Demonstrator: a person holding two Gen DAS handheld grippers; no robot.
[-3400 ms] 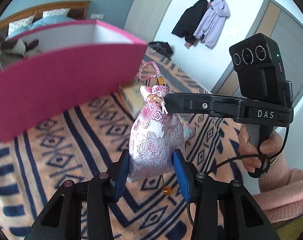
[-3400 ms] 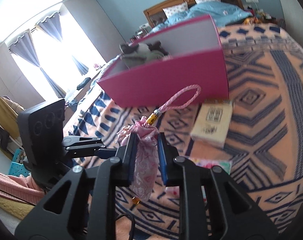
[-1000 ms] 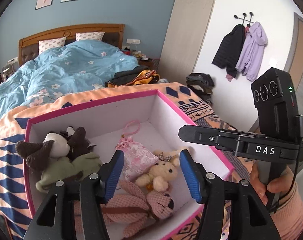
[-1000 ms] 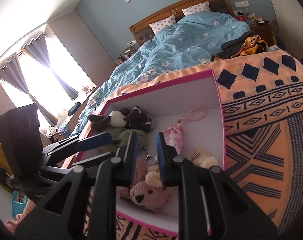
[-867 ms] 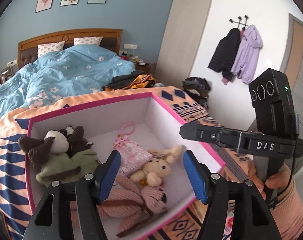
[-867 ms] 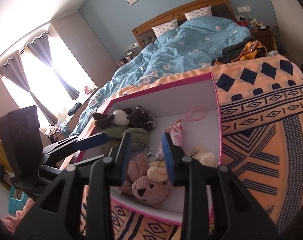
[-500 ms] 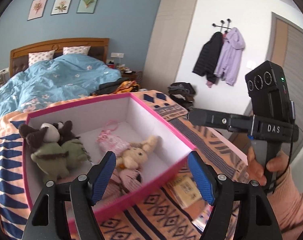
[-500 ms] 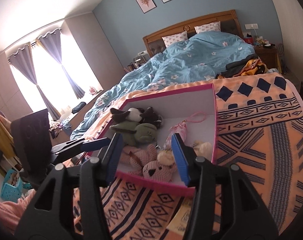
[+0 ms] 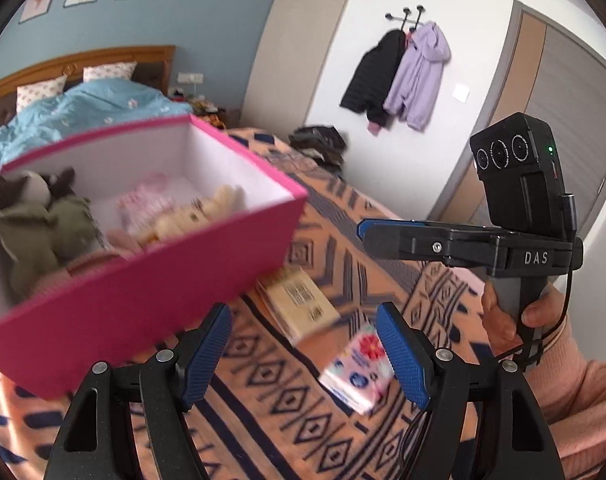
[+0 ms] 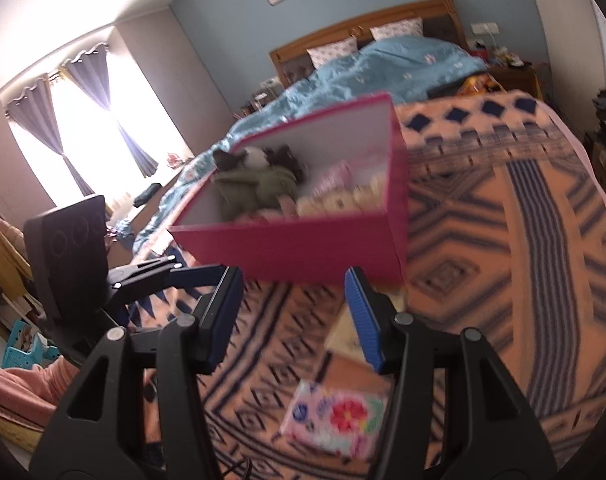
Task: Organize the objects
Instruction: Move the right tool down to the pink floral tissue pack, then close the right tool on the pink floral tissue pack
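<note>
Both your hand-held grippers hang empty over the patterned blanket [image 9: 383,216]

Left hand-held gripper [image 9: 303,356] spread; right hand-held gripper [image 10: 293,312] opening, nothing between its jaws; pink box [image 10: 303,244] holds the plush toys [image 10: 259,184]; tissue pack [image 10: 335,420] and tan box [image 9: 299,304] lie beside it.

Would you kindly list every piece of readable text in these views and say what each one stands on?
"DAS": white letters on the black body of the right hand-held gripper.
Flat beige cardboard box: dark printed label, too blurred to read.
Pink flowered tissue packet: floral print only, any wording too blurred to read.
</note>
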